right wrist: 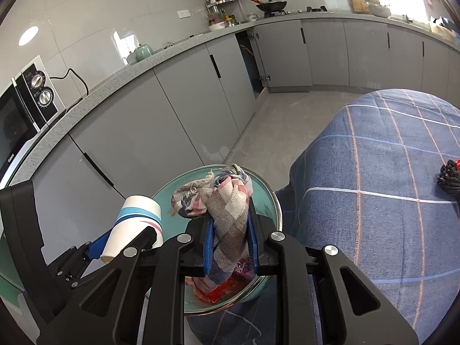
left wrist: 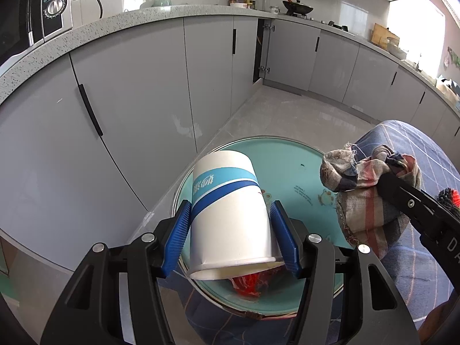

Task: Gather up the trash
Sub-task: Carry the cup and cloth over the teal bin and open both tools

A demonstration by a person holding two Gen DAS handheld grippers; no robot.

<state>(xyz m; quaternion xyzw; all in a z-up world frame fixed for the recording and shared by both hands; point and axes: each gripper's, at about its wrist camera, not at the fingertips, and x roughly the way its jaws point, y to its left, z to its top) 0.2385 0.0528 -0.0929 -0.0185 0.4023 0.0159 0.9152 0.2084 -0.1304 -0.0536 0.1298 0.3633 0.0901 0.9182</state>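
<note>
Your left hand-held gripper (left wrist: 231,235) was clamped on a white paper cup (left wrist: 227,212) with blue bands, its blue ribbed pads (left wrist: 178,237) pressing the cup's two sides. You held the cup tipped, base pointing away and up, open mouth toward the camera and low. It hung over a round teal bin (left wrist: 302,169) with a metal rim. Just under the cup's mouth, red and pink crumpled trash (left wrist: 247,284) lay inside the bin.

Your right hand-held gripper (right wrist: 230,244) was closed on a bunched checked rag (right wrist: 224,210), striped in red, blue and grey with frayed edges. The rag stood up between the blue pads (right wrist: 208,247) and spilled out above and below them. You held it over the same bin (right wrist: 276,201), to the right of the cup (right wrist: 135,224), near it but apart. Red scraps (right wrist: 218,291) showed in the bin beneath the rag.

Right of the bin a blue plaid cloth (right wrist: 373,187) covered a rounded surface, and a black and red object (right wrist: 450,176) lay on it at the far right. Left and beyond ran grey kitchen cabinets (left wrist: 138,92) under a speckled bench (left wrist: 120,20). On it sat a microwave (right wrist: 26,106), a pale green kettle (right wrist: 143,51), a spice rack (right wrist: 222,8) and a black wok (right wrist: 271,5). One cabinet door (left wrist: 266,51) in the corner stood ajar above the grey tiled floor (left wrist: 287,115).
</note>
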